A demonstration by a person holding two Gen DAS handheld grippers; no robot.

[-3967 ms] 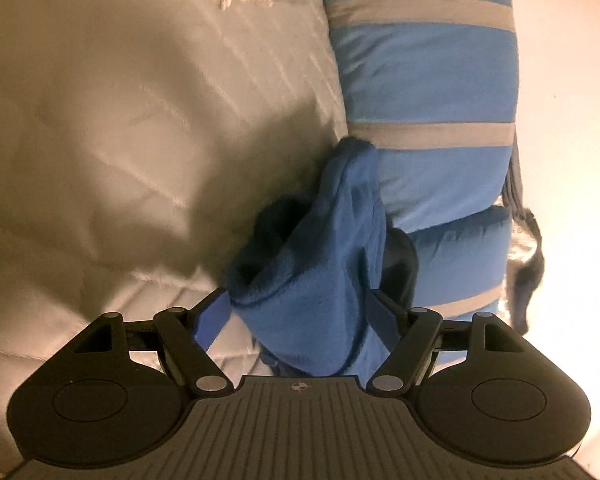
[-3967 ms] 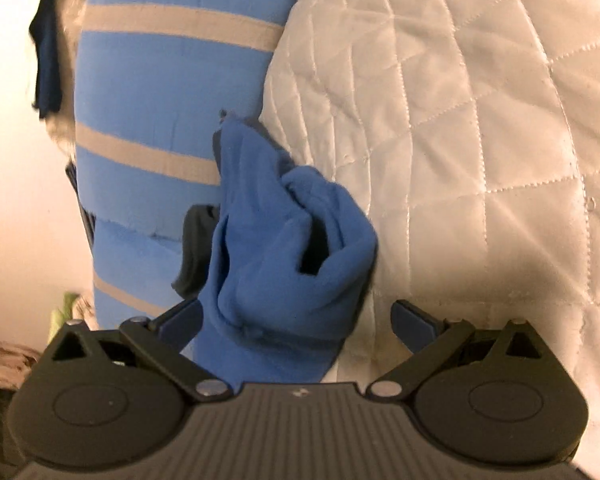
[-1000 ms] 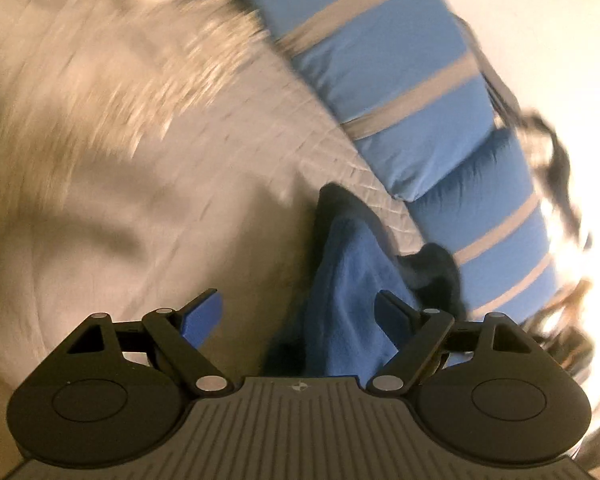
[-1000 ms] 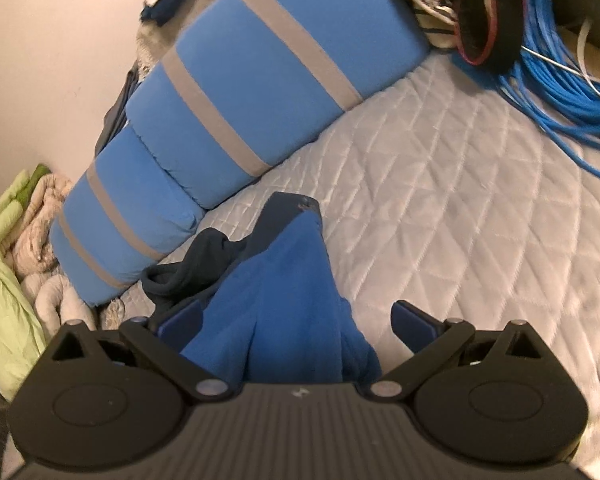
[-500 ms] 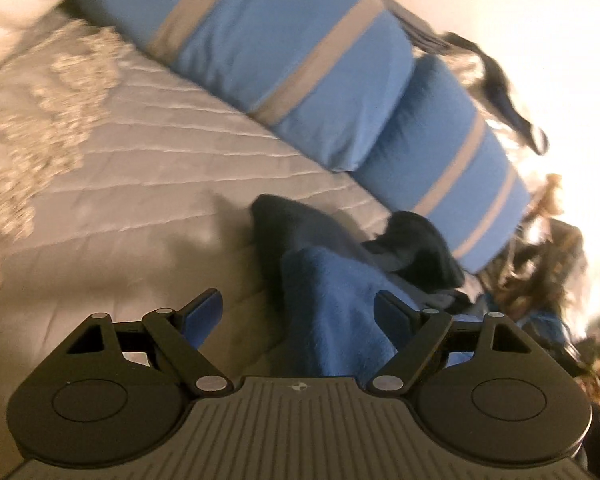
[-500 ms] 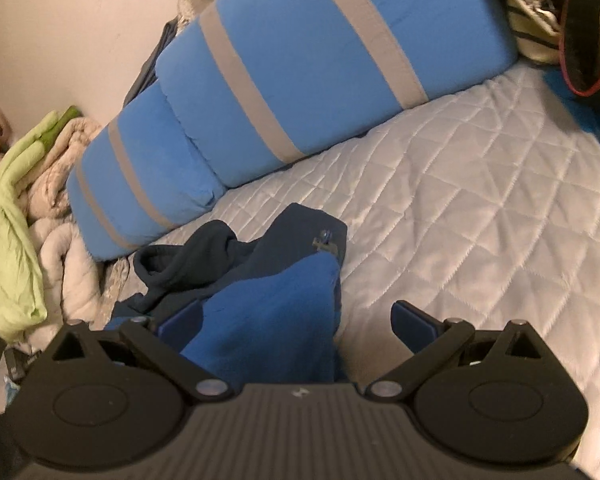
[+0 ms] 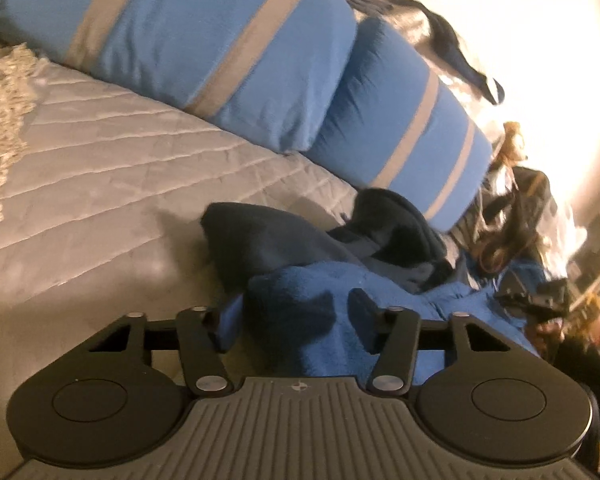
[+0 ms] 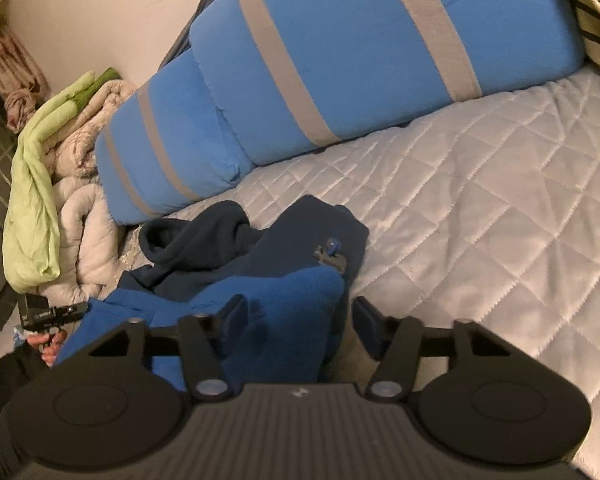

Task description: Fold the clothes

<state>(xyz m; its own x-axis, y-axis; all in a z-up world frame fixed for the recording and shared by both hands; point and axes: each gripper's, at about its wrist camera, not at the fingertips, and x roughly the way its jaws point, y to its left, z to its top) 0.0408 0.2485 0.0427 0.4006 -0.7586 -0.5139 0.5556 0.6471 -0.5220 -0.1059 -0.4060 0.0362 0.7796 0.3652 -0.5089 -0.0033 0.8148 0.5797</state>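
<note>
Both claws have their fingers spread wide, with a fold of the bright blue fleece garment [image 7: 340,308] [image 8: 284,312] bunched between them: left claw [image 7: 294,316], right claw [image 8: 298,320]. It lies on the white quilted bed [image 8: 480,220], dark navy lining end pointing toward the blue grey-striped pillows [image 8: 340,60]. Long axis is hard to tell, it's crumpled.

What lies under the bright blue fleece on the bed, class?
A dark navy garment shows from under the bright blue fleece, its hood-like roll toward the striped pillows. Both lie on the quilted bedspread. The navy garment's covered part cannot be seen.
</note>
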